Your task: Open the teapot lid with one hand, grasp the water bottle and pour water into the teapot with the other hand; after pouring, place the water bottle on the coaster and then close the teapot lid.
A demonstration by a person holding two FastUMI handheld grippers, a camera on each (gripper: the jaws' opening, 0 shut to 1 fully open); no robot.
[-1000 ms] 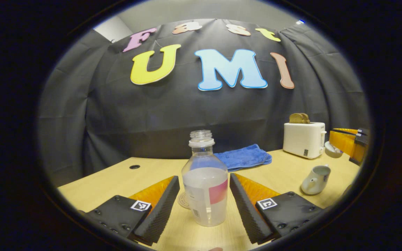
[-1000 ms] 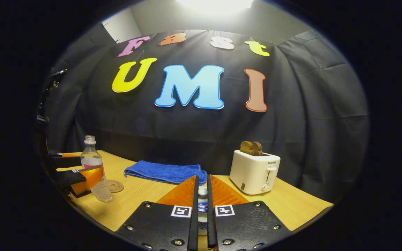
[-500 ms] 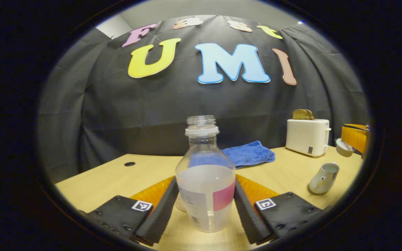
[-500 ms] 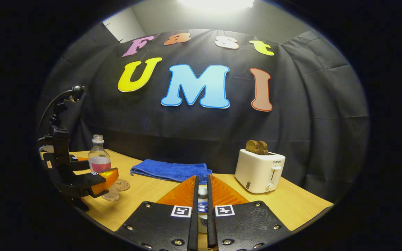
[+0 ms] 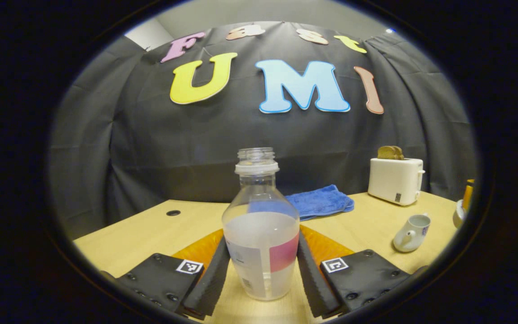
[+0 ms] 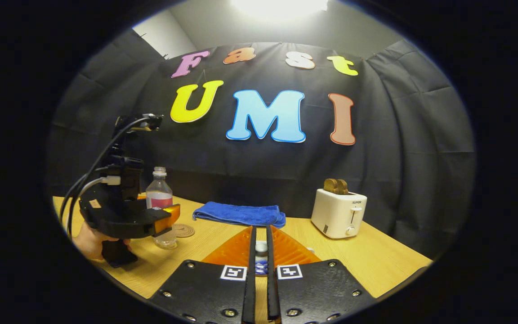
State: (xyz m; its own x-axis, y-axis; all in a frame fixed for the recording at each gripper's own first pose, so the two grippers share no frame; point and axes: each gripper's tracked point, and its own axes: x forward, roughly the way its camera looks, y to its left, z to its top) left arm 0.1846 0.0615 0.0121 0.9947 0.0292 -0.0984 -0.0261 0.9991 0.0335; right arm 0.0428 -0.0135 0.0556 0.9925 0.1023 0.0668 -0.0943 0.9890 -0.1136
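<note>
Left gripper (image 5: 261, 274) fingers clamped on one water bottle (image 5: 261, 243); right gripper (image 6: 261, 265) fingers pinching one lid (image 6: 261, 248).

Left gripper (image 5: 261, 279) fingers pressed inward at mid-width; right gripper (image 6: 260, 265) fingers nearly together, both level.

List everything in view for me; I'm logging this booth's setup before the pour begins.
water bottle: one, clear, uncapped, partly filled, pink-and-white label, upright between the left fingers
coaster: one, brown, round, on the table behind the bottle
teapot: one, white, lid off, table's right part in the left gripper view
teapot lid: one, white knob, pinched between the right fingers
towel: one, blue, folded, near the wall
toaster: one, white, holding brown toast
table: one, light wood
left hand-held gripper: closed on the bottle
right hand-held gripper: closed on the lid
hand: one, holding the left gripper's handle
</note>
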